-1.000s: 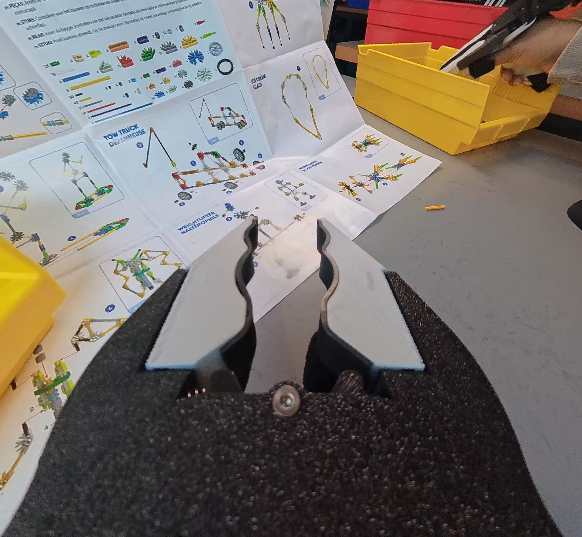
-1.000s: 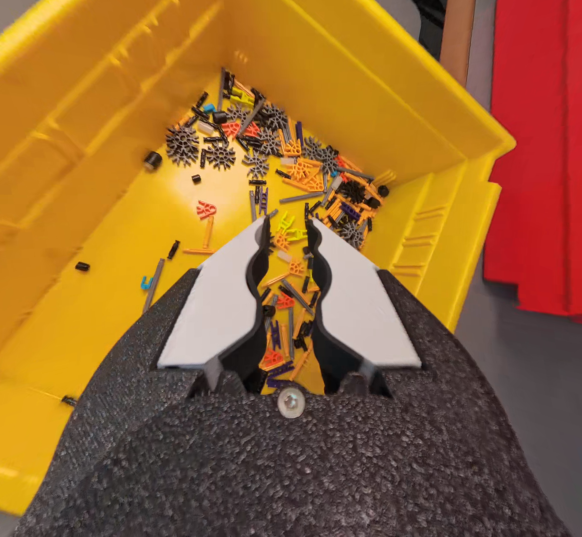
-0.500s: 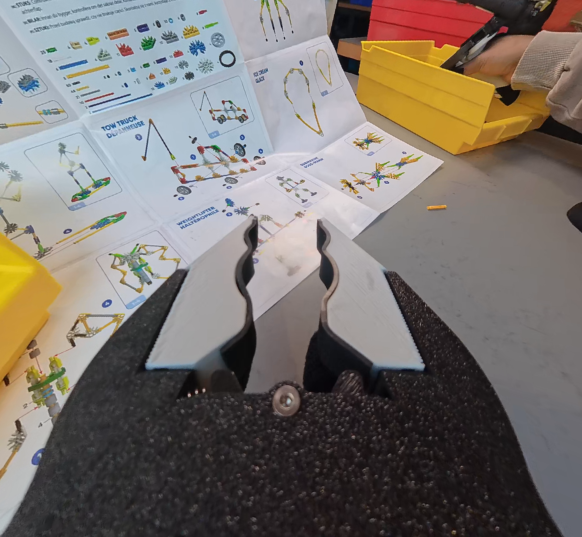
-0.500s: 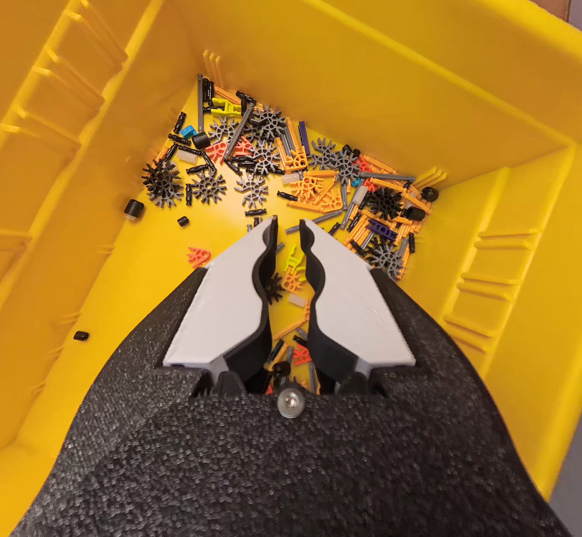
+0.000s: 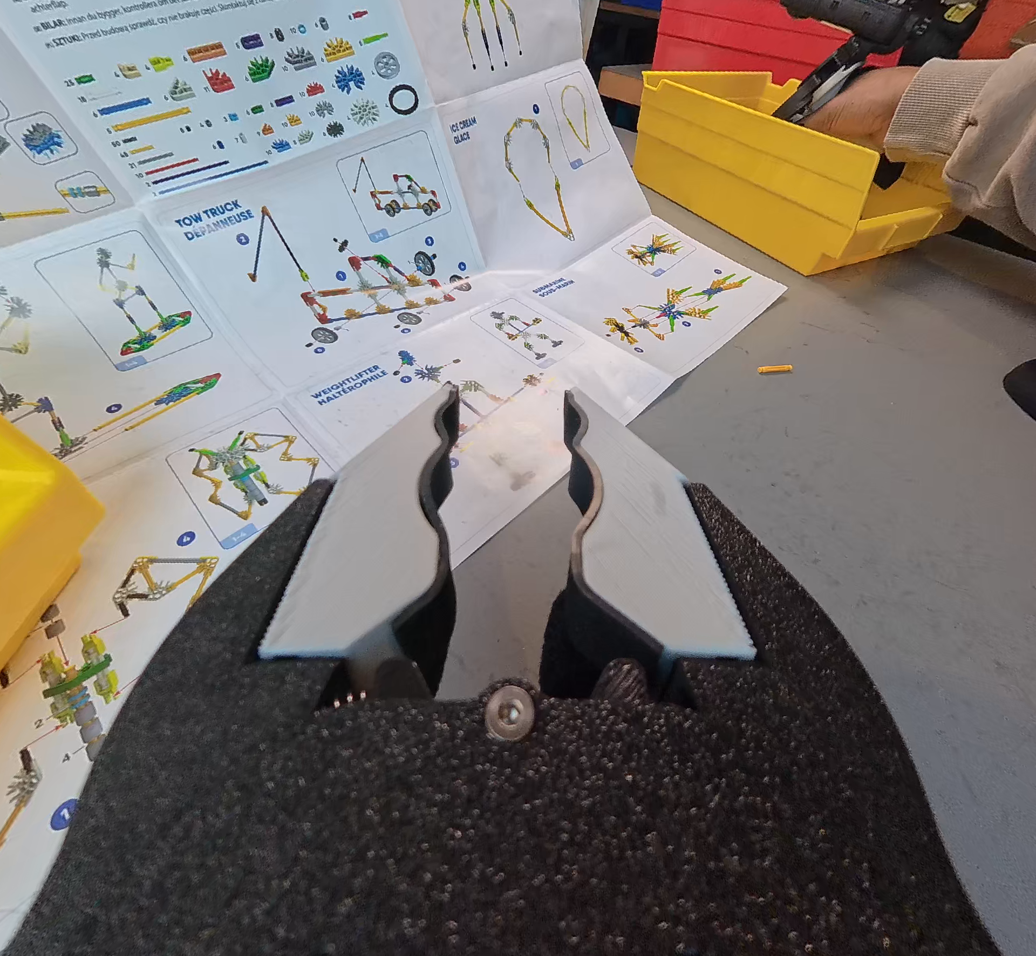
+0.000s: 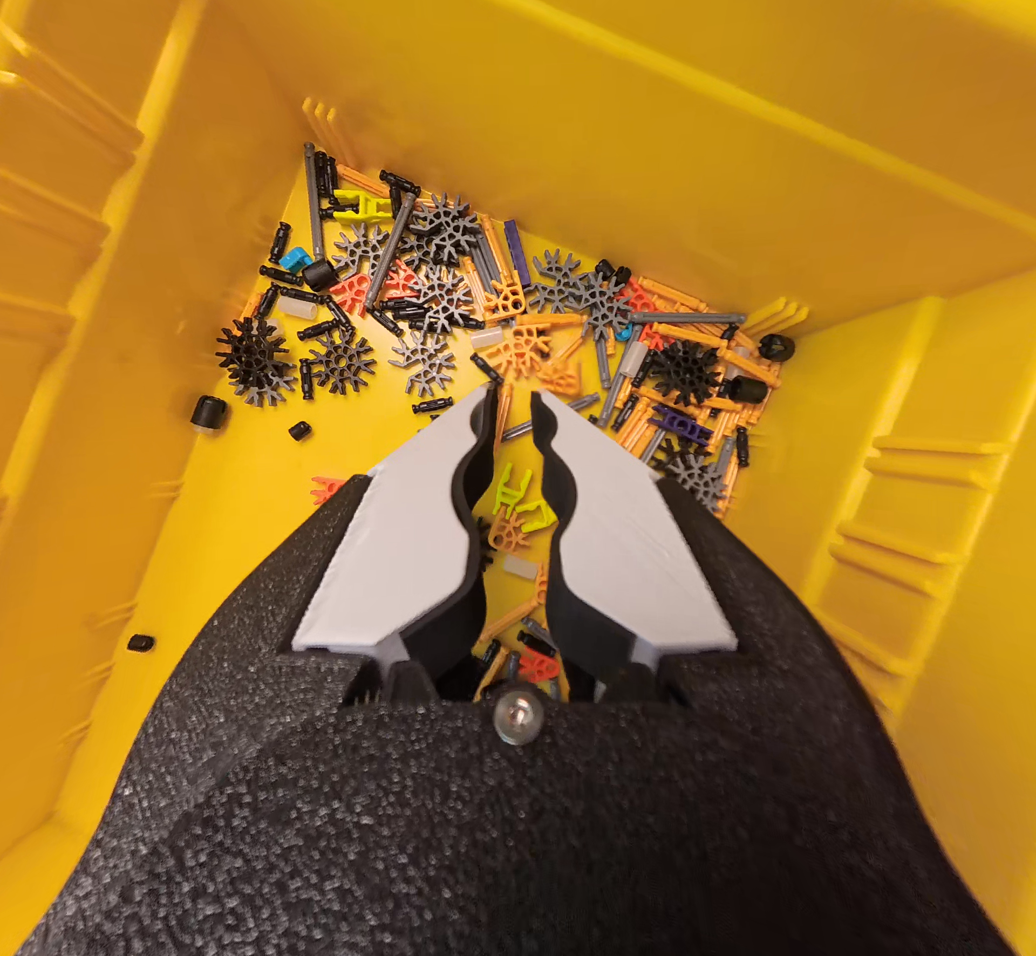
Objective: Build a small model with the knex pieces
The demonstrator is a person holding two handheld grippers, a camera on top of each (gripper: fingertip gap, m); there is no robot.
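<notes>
**Gripper dips into bin of building parts**

The right gripper, jaws slightly parted and empty, points down into a yellow bin over a heap of toy rods and connectors. The left gripper, spread wide and empty, hovers above an unfolded instruction sheet on the grey table; a small orange rod lies crosswise nearby.

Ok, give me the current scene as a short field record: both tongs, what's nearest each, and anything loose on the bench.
left tongs: open, empty, held over the near edge of the instruction sheet
right tongs: open, empty, inside the yellow bin, tips just above the parts pile
between right tips: orange rods; contact cannot be told
loose part: small yellow rod on the grey bench
background: red bins behind the yellow bin
</notes>
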